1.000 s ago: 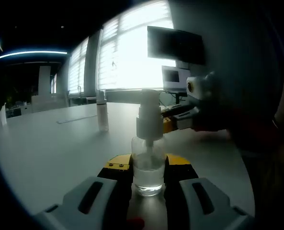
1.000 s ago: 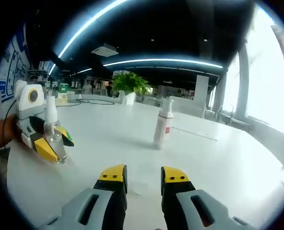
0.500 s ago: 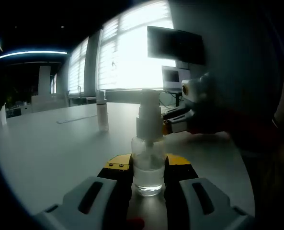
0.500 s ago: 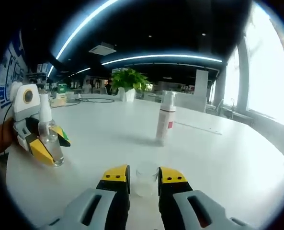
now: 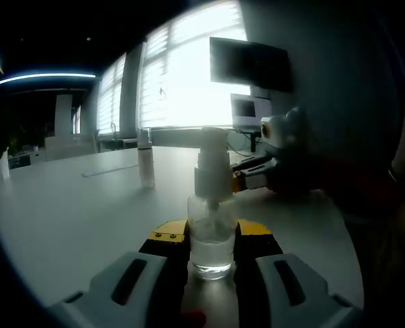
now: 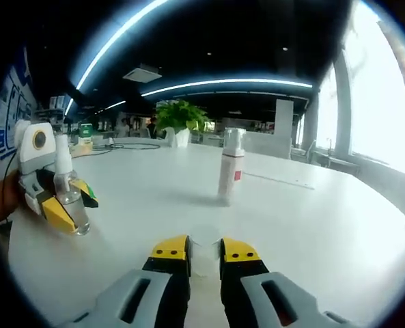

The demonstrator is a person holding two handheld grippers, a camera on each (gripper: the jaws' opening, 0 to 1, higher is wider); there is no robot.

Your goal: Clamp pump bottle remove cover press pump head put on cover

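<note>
The pump bottle (image 5: pixel 210 232) stands upright on the white table (image 5: pixel 72 219), and my left gripper (image 5: pixel 209 239) is clamped on its clear body, one yellow-tipped jaw on each side. Its pump head (image 5: pixel 212 160) is bare, the cover already off. In the right gripper view the same bottle (image 6: pixel 67 198) sits to the left, held in that gripper (image 6: pixel 55 205).

My right gripper (image 6: pixel 203 249) has its jaws drawn close around the clear cover (image 6: pixel 203 247), which rests on the table well away from the bottle; I judge it gripped, though the cover is faint.

Beyond the bottle stands a second bottle (image 6: pixel 229 164) with a red label, farther off a potted plant (image 6: pixel 177 119).

I judge the last step is in hand: lift the cover, carry it over the pump head, lower it straight.
</note>
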